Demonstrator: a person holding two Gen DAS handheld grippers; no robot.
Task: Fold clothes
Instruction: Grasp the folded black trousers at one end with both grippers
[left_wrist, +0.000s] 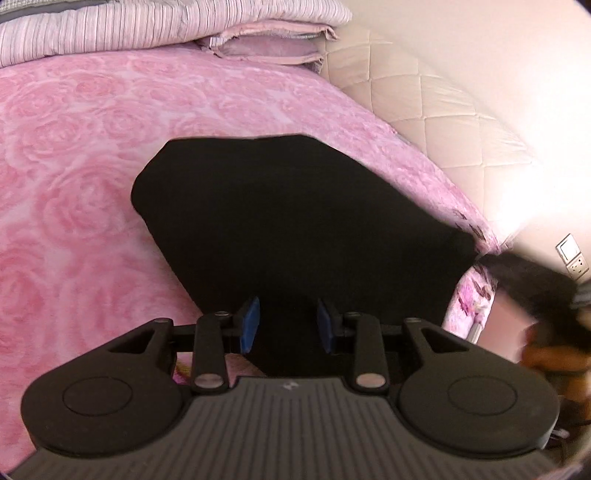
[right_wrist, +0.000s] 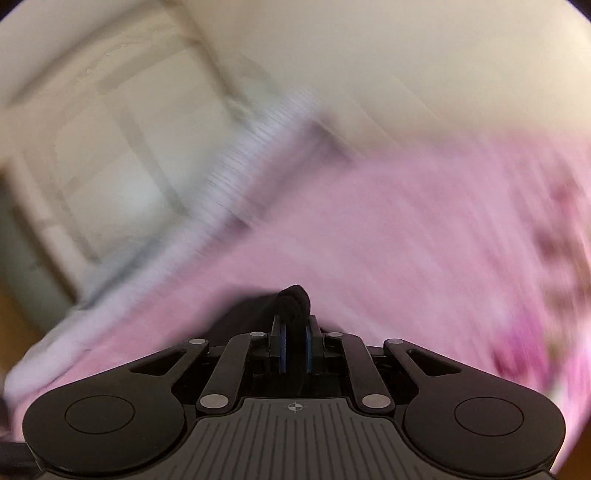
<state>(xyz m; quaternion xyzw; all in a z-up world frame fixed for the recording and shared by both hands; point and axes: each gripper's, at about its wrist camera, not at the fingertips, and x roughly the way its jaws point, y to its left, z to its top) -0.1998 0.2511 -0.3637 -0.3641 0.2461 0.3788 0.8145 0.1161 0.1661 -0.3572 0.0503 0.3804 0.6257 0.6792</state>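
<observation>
A black garment (left_wrist: 295, 214) lies spread flat on the pink rose-patterned bed cover (left_wrist: 74, 184), reaching the bed's right edge. My left gripper (left_wrist: 287, 325) hovers over the garment's near edge. Its blue pads (left_wrist: 249, 325) stand apart, and only the dark cloth shows below the gap. A blurred black strip (left_wrist: 528, 280) trails off past the bed's right side. The right wrist view is smeared by motion. In it my right gripper (right_wrist: 295, 347) is shut on a bunch of black cloth (right_wrist: 293, 297) that pokes out above its pads.
Folded pink pillows (left_wrist: 266, 44) and a striped quilt (left_wrist: 147, 26) lie at the far end of the bed. A cream quilted headboard (left_wrist: 424, 96) runs along the right side. A wall socket (left_wrist: 572, 254) sits beyond the bed's edge. Pink cover (right_wrist: 406, 240) fills the right wrist view.
</observation>
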